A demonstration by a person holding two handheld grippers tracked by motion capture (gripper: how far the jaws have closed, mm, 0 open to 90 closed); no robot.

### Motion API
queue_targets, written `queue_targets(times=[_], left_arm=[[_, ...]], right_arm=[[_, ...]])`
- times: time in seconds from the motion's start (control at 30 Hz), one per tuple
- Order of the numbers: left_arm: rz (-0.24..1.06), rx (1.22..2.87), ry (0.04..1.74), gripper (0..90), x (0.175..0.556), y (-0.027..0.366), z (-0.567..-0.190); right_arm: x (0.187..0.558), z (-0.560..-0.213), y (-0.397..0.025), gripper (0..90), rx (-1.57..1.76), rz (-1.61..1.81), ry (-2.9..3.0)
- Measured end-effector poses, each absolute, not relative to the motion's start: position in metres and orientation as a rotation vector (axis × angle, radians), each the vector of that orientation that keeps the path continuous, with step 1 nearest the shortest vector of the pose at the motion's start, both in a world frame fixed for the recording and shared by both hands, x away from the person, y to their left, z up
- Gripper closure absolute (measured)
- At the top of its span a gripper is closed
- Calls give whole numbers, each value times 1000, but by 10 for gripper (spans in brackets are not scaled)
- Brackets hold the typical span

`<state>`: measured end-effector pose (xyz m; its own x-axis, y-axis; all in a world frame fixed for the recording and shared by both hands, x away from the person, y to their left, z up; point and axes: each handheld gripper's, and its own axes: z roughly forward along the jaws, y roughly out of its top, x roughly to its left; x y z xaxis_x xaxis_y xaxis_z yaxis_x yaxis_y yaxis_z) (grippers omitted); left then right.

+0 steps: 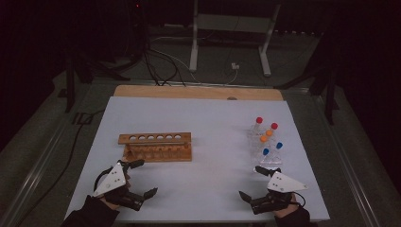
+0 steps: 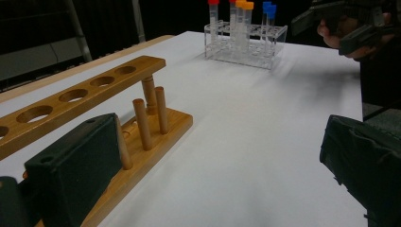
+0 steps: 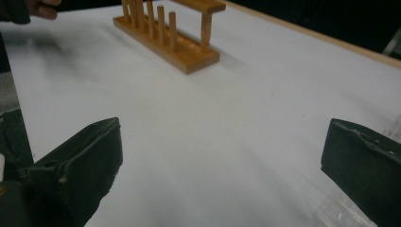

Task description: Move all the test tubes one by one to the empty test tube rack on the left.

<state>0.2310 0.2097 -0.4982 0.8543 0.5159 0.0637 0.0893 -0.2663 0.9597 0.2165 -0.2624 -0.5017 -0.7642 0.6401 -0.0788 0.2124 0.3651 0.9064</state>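
A wooden test-tube rack [image 1: 156, 146] with a row of empty holes stands left of centre on the white table [image 1: 208, 118]. At the right, a clear plastic rack [image 1: 265, 153] holds several tubes with red, orange and blue caps. My left gripper [image 1: 144, 178] is open near the front edge, just in front of the wooden rack's left end, holding nothing. My right gripper [image 1: 250, 182] is open too, empty, just in front of the clear rack. The left gripper view has the wooden rack [image 2: 94, 90] close by its left jaw and the clear rack [image 2: 246, 45] far off. The right gripper view looks toward the wooden rack [image 3: 175, 33].
A bare wooden strip [image 1: 198, 91] borders the table's far edge. Beyond it are cables and a white stand's legs [image 1: 229, 42] on the dark floor. A wide stretch of white surface lies between the two racks.
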Motion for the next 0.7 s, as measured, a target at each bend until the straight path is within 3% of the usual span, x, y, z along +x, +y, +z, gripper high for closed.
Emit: queue_targets(times=[0.7], left_arm=[[432,1810,461,5,231,210,-498]], right_arm=[[218,-499,-251,0,761,1308,2290]])
